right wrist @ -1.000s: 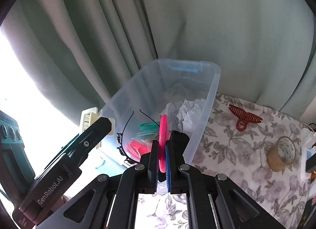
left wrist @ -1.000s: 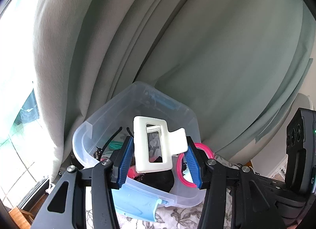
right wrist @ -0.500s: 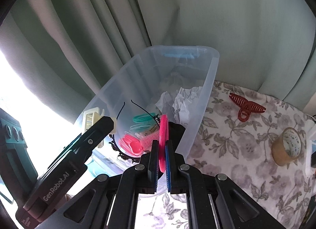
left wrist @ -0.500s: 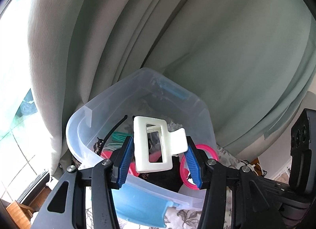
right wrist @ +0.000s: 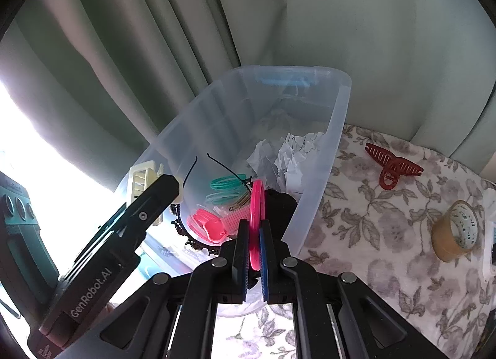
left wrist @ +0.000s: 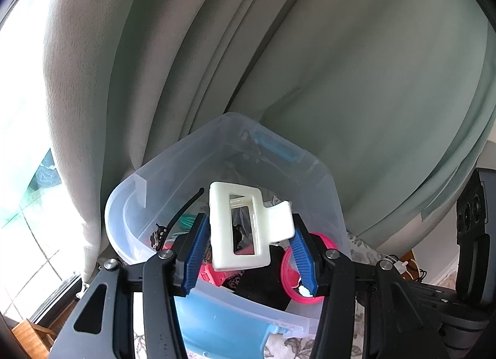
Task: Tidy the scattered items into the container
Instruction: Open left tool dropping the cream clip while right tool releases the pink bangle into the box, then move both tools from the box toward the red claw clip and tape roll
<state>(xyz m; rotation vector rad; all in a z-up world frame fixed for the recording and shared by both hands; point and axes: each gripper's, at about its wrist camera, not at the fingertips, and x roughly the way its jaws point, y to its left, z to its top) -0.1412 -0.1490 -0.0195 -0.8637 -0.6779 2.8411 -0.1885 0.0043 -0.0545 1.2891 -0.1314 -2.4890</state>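
My left gripper (left wrist: pixel 248 250) is shut on a cream-white hair claw clip (left wrist: pixel 245 229), held upright over the near rim of the clear plastic bin (left wrist: pixel 313 170). That clip (right wrist: pixel 141 179) also shows in the right wrist view, beside the bin's left wall. My right gripper (right wrist: pixel 255 241) is shut on a flat pink ring (right wrist: pixel 256 219), held edge-on above the bin (right wrist: pixel 334 123). The same pink ring (left wrist: pixel 297 269) appears behind the left gripper's right finger. Inside the bin lie crumpled paper (right wrist: pixel 288 157), teal hair ties (right wrist: pixel 226 188), a pink comb and clip (right wrist: pixel 207 225) and a black headband (right wrist: pixel 223 167).
On the flowered cloth (right wrist: pixel 372 235) right of the bin lie a dark red claw clip (right wrist: pixel 392 167) and a roll of brown tape (right wrist: pixel 455 232). Grey-green curtains (left wrist: pixel 310 49) hang close behind the bin. A bright window (left wrist: pixel 21 142) is at the left.
Both grippers have sunk a little toward the bin, which now looks larger and nearer in both views. Their grips on the white clip and the pink ring are unchanged.
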